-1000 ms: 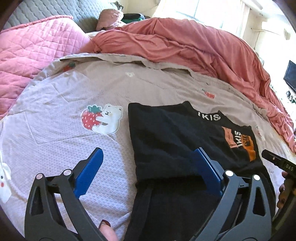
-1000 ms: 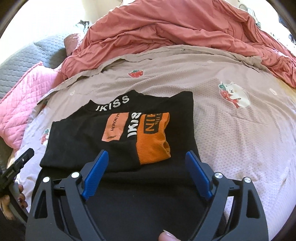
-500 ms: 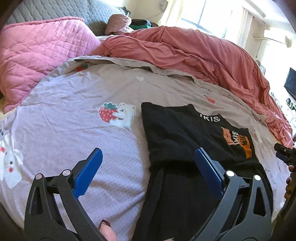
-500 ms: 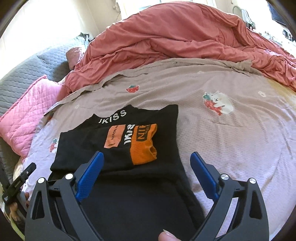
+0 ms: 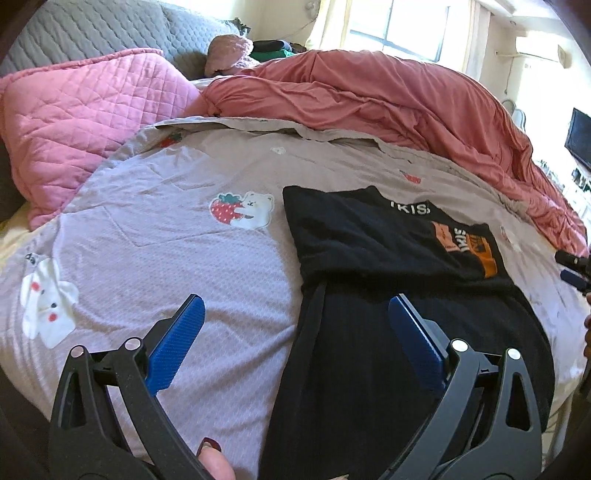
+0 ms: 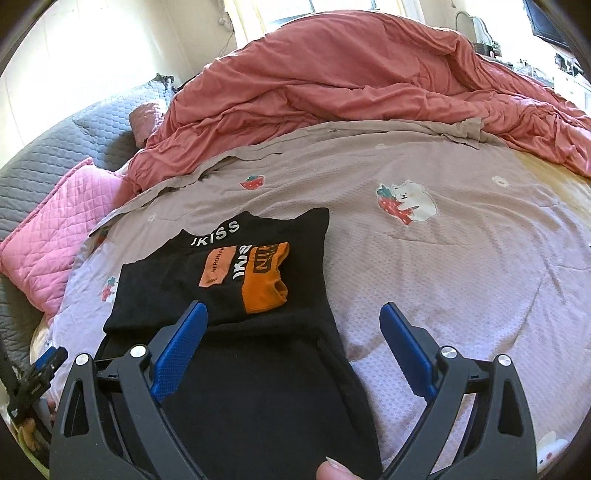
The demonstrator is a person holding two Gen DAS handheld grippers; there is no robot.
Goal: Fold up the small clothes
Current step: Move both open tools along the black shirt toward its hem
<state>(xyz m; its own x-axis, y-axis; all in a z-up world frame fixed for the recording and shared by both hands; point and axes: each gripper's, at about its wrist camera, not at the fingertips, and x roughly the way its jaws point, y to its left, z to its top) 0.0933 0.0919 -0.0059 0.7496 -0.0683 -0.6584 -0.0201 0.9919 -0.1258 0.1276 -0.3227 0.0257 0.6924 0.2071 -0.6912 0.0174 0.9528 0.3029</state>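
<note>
A small black top with white lettering and orange patches lies flat on the lilac bed sheet. Its upper part is folded over, and an orange-cuffed sleeve rests on top. Its lower part runs toward me. In the right wrist view, my right gripper hovers open over the top's lower half, nothing between its blue pads. My left gripper is open too, straddling the black top's left edge without touching it. Each gripper shows at the other view's edge: the right gripper, the left gripper.
A bunched salmon duvet fills the far side of the bed. A pink quilted pillow leans on the grey headboard at the left. Bear-and-strawberry prints dot the sheet. A dark screen hangs at the far right.
Both grippers have drawn back from the black top and risen a little, so it sits farther off in both views. The right jaws widened slightly. The top has not moved.
</note>
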